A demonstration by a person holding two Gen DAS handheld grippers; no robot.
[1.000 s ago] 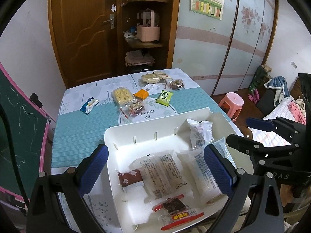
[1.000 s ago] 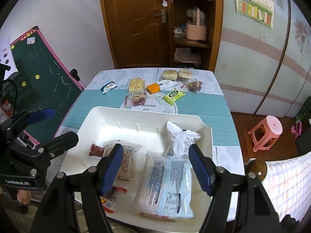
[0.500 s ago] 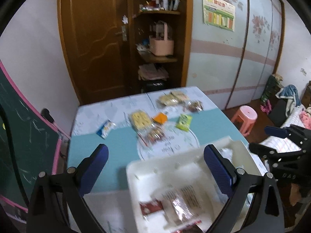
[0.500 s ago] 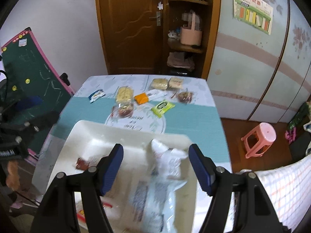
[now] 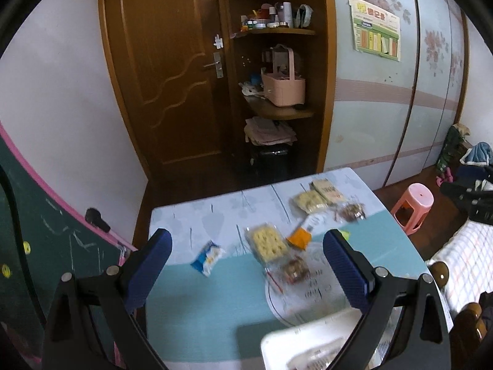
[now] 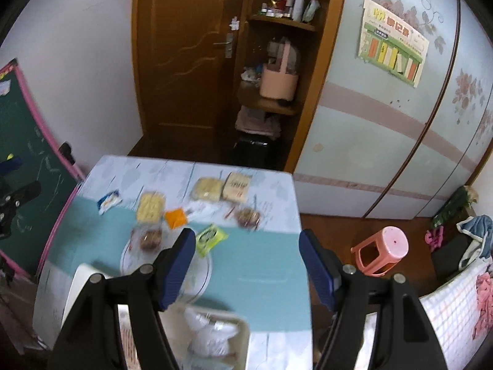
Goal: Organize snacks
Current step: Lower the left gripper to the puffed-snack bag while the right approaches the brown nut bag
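Loose snack packets lie at the table's far end: a blue-white packet (image 5: 207, 257), a tray of yellow crackers (image 5: 268, 244), an orange packet (image 5: 299, 238), a clear nut packet (image 5: 295, 270), a green packet (image 6: 211, 238) and two beige packs (image 6: 222, 188). The white tray (image 5: 303, 340) with snacks sits at the near edge, also in the right wrist view (image 6: 80, 280). My left gripper (image 5: 246, 273) is open and empty above the table. My right gripper (image 6: 246, 269) is open and empty, high over the teal cloth.
The table (image 6: 262, 265) has a teal and floral cloth. A green chalkboard (image 5: 37, 246) leans at the left. A pink stool (image 6: 383, 248) and a bed (image 6: 456, 296) stand at the right. A wooden door and shelves (image 5: 274, 77) are behind.
Both grippers have lifted and tilted up and forward; the tray has slid to the bottom of both views and the far snacks and back wall now fill them. Both stay open.
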